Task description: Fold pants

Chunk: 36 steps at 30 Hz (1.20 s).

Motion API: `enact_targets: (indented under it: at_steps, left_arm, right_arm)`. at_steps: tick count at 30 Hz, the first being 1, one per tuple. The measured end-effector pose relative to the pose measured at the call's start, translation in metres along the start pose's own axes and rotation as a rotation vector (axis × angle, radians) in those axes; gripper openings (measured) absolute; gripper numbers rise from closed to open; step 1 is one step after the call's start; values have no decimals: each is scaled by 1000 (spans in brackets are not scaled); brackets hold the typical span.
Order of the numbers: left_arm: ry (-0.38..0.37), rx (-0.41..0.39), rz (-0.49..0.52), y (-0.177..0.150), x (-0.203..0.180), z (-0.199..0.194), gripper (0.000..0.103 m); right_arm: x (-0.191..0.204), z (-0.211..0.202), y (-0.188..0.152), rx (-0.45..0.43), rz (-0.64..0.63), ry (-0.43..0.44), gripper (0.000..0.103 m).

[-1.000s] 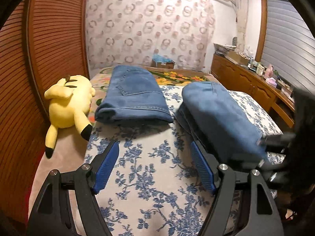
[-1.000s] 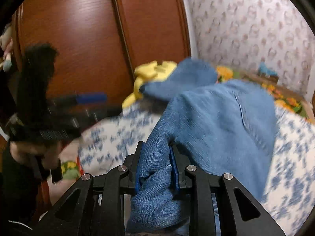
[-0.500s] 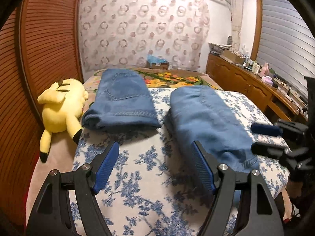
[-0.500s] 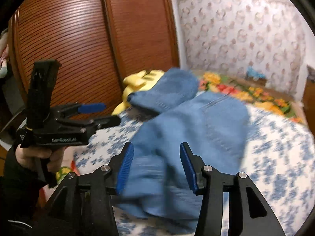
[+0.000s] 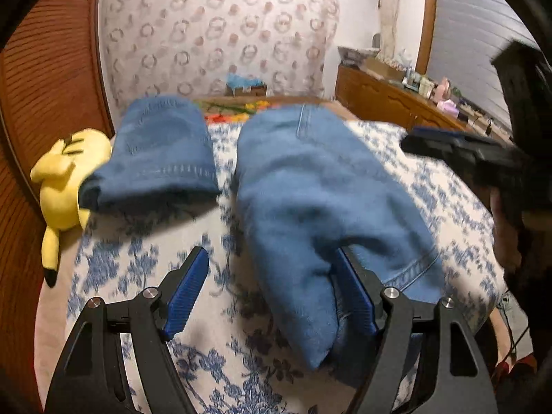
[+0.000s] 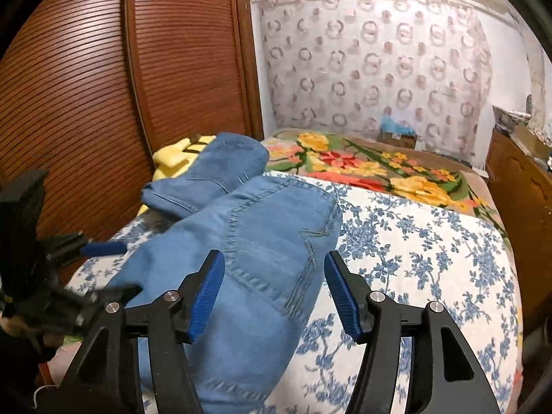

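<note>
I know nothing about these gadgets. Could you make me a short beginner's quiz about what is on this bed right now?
1. True or false: the near jeans are clamped in the right tool.
2. What lies beside the far jeans, next to the wooden doors? A) a pillow B) a yellow plush toy C) a book
3. Fill in: the bedspread under both pairs of jeans is white with ____ flowers.

Key
1. False: its jaws are opening and no longer press the denim, which lies between them.
2. B, the yellow plush toy.
3. Blue.
</note>
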<state>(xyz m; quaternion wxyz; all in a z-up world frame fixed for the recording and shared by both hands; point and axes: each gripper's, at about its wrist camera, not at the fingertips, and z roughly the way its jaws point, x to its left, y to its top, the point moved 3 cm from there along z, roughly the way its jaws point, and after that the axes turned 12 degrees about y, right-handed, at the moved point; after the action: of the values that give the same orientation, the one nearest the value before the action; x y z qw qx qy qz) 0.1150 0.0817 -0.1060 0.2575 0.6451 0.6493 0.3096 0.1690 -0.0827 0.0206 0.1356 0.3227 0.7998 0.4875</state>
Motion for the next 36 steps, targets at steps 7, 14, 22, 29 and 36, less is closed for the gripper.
enact_targets:
  at_steps: [7,14,22,29,36]
  left_arm:
    - [-11,54,-28,-25,3,15,76]
    - [-9,47,-25,-26,-1,13,76]
    - [-10,46,-19,-25,0,14,76]
    - [-18,20,-41,-9,12,9,76]
    - [-24,0,-58,28,25,29,76]
  right_arm:
    - [-34,49,19,60,79,9,63]
    - [-48,85,23,111,115,20,75]
    - [-64,108,23,138,201,118,78]
    - [-73,116,17,124,224,170,78]
    - [-75,124,14,123,243,235,67]
